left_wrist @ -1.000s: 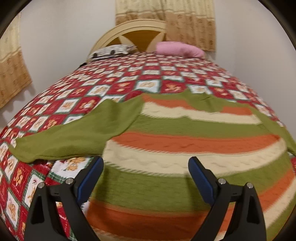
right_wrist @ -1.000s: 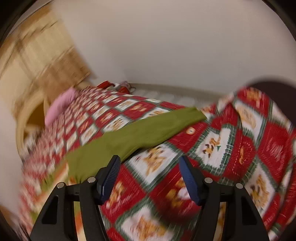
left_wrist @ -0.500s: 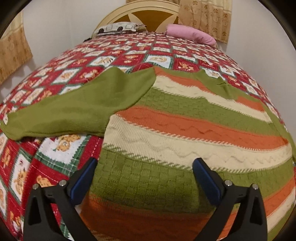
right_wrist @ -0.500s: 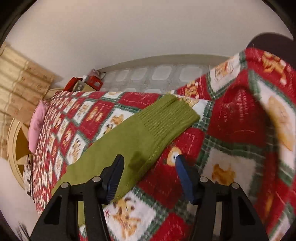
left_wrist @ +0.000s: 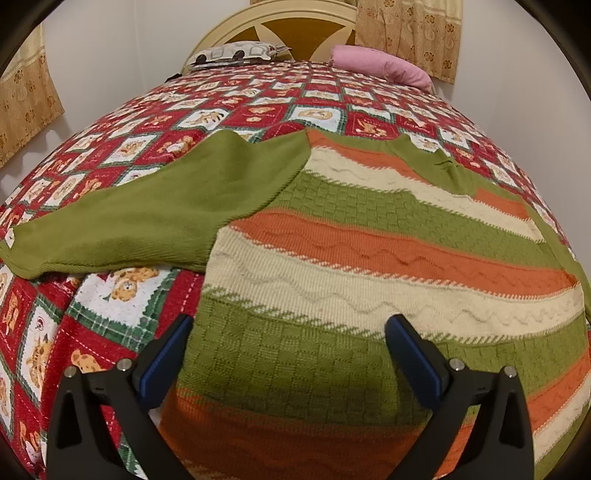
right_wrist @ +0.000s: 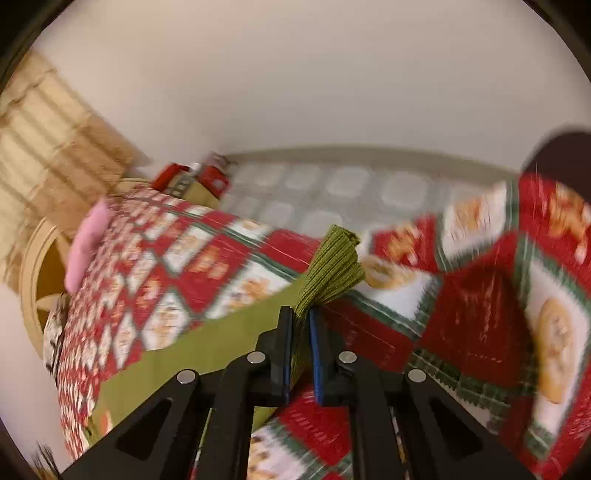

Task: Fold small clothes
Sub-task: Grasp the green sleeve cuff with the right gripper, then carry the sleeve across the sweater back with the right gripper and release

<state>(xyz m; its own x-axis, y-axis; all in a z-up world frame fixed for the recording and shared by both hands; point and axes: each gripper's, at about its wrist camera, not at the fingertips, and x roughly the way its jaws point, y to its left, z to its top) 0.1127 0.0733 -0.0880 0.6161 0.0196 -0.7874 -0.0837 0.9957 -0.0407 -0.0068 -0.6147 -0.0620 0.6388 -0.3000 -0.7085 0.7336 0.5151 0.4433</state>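
Observation:
A knitted sweater with green, orange and cream stripes lies flat on the bed. Its plain green left sleeve stretches out to the left. My left gripper is open and hovers low over the sweater's lower body. In the right wrist view my right gripper is shut on the ribbed cuff of the green right sleeve, and the cuff stands up bunched between the pads.
The bed is covered by a red, white and green patchwork quilt. A pink pillow and a patterned pillow lie at the cream headboard. Curtains hang behind. Red boxes sit on the tiled floor beside the bed.
My right gripper came down on the green sleeve cuff and closed on it. My left gripper moved lower and closer over the sweater's body and stayed open.

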